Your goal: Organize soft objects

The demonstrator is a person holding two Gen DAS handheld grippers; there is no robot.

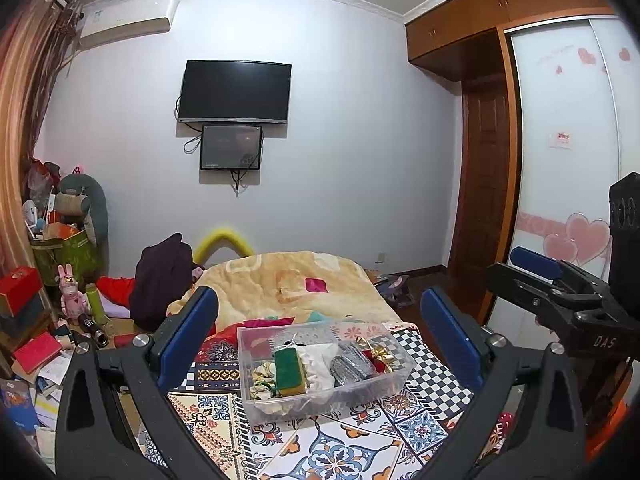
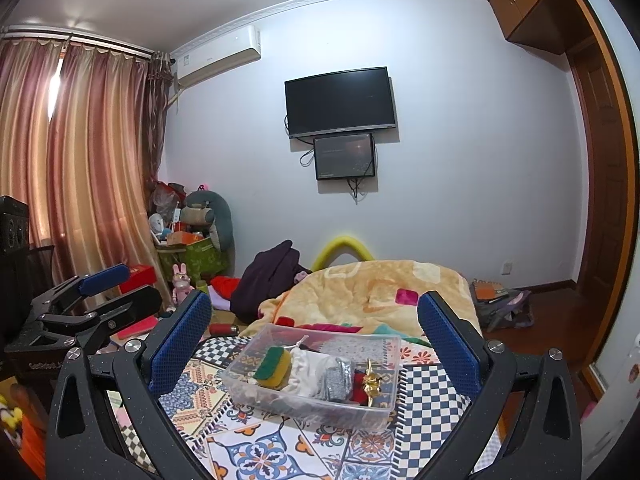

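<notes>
looks nearly done: sponge [image 1: 289, 370], white cloth [image 1: 318, 364], grey cloth [image 1: 347, 367] in box [image 1: 320, 400]. left gripper [image 1: 320, 328], right gripper [image 2: 316, 330] wide open, holding nothing.

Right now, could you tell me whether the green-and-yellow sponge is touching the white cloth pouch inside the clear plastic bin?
Touching: in the right wrist view the sponge leans against the pouch with no gap, inside the bin.

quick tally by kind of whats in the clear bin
sponge: 1
white cloth pouch: 1
grey knit piece: 1
gold bow: 1
red item beneath the bow: 1
Total: 5 told apart in the clear bin; a pale tangle under the sponge is uncountable.
</notes>
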